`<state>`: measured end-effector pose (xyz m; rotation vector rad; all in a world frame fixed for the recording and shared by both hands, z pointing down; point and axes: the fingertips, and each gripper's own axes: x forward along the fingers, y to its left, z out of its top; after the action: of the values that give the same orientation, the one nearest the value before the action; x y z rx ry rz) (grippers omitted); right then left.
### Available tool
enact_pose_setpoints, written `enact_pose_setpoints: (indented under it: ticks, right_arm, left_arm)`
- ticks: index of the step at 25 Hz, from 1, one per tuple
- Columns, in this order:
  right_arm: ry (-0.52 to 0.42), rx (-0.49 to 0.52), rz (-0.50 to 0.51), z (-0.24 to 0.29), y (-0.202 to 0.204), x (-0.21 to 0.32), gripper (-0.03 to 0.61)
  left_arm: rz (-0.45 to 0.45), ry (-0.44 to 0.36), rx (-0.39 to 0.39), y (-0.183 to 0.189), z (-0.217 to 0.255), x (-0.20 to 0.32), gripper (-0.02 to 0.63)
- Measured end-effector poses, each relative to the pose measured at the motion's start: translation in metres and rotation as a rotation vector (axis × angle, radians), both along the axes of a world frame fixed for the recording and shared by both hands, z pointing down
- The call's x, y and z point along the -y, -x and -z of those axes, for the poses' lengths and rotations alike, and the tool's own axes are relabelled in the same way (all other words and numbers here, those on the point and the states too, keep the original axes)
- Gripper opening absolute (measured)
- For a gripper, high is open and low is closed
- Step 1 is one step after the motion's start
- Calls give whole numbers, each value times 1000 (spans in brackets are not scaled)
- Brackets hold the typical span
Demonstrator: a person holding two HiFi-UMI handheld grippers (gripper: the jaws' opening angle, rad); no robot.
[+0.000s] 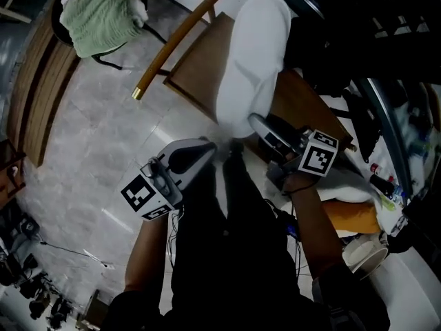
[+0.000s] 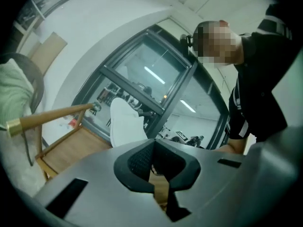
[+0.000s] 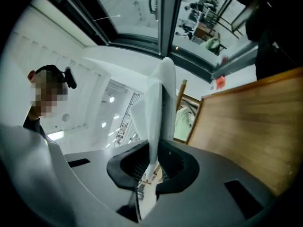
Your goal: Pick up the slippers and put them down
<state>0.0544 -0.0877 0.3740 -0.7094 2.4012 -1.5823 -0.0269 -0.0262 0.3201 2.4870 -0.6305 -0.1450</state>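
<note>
A long white slipper point(image 1: 251, 61) stands up in front of me over a wooden seat. My right gripper point(image 1: 256, 124) is shut on its lower end. In the right gripper view the slipper point(image 3: 158, 108) shows edge-on and runs down between the pads of that gripper point(image 3: 154, 167). My left gripper point(image 1: 205, 147) points at the slipper's bottom from the left. In the left gripper view the slipper point(image 2: 125, 122) rises beyond the left jaw's rim. That gripper point(image 2: 154, 162) has its jaws close together with no white material showing between the pads.
A wooden chair point(image 1: 200, 67) stands under the slipper, with a brass-tipped wooden rail point(image 1: 172, 47) beside it. A green cloth point(image 1: 103, 16) lies on a seat at the upper left. Pale marble floor point(image 1: 103, 150) spreads to the left, and clutter and cables point(image 1: 372, 205) crowd the right.
</note>
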Motion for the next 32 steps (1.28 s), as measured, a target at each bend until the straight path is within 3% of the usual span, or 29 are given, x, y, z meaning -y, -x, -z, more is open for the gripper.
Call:
enact_pose_setpoints:
  ticks: [6,12,16,21,25,32]
  right_arm:
    - [156,-18,18,-83,3,-10,52]
    - [214,-59,53,-116,10,-6,52]
    - [250,-93,58,-131,13,-15,52]
    - [276,-151,67,-142,13,-21,52]
    - [297,-183,74,-151,11,-25,54]
    - [273,-311,79,-163,9,-27,54]
  left_arm:
    - [-4,122,-43,-1,-79,-23,11]
    - [4,142,-71,-11,-122,-22,11]
    - [49,130,-25,-7,-144,-14,11]
    - [96,94,-29,-3,-143,5,11]
    - [90,102,-18,-2,-144,3,11]
    - [75,102,-65,-7,-135,1,11]
